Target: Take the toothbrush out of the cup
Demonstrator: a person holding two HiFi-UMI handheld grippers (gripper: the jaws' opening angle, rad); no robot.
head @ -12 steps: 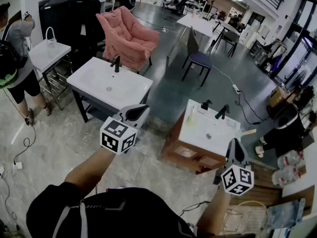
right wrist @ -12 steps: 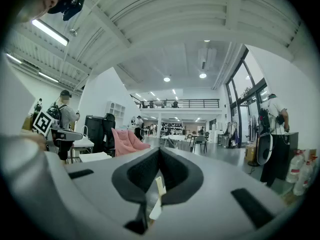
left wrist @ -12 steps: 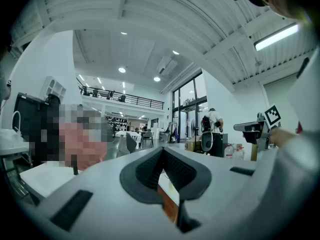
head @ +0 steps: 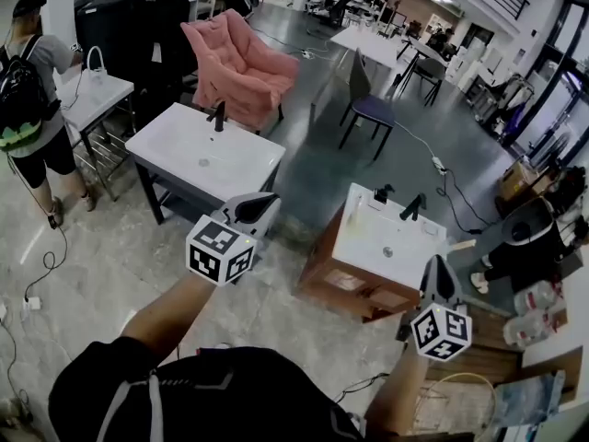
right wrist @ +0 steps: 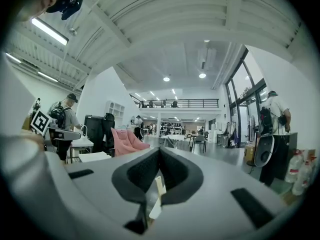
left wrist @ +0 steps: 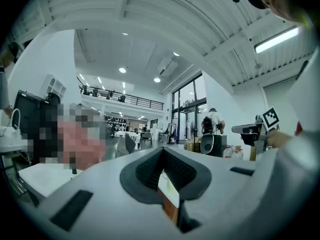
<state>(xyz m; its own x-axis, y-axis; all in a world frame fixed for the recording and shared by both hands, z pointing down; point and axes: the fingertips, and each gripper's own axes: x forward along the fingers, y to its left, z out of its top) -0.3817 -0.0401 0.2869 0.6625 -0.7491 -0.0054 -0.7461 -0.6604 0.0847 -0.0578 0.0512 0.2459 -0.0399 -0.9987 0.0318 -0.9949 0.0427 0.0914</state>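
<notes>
while we stand on the pale tiled floor point(head: 110, 265), both grippers point out ahead of us, level.

left gripper point(head: 267, 203): jaws pressed together, nothing between them. its own view point(left wrist: 162, 154) shows only a thin slit with the room behind.

right gripper point(head: 438, 267): same. jaws closed and empty, which its own view point(right wrist: 158, 156) bears out.

the two grippers are well apart. the left one hangs over the floor just in front of the white sink on a dark frame point(head: 175, 150). the right one is near the front corner of the white sink on a wooden cabinet point(head: 363, 242). neither touches a sink.

dark taps point(head: 380, 194) stand at the far edge of the cabinet sink.

toothbrush and cup: we cannot pick them out in any view. the bits on the cabinet sink are too small to tell.

beyond the dark-frame sink sits a pink armchair point(head: 237, 63), and to its right a dark chair point(head: 368, 109).

a person with a backpack point(head: 32, 90) stands at far left beside a small white table point(head: 106, 99). another person point(head: 525, 242) crouches at right, with plastic bottles point(head: 534, 307) just beside.
</notes>
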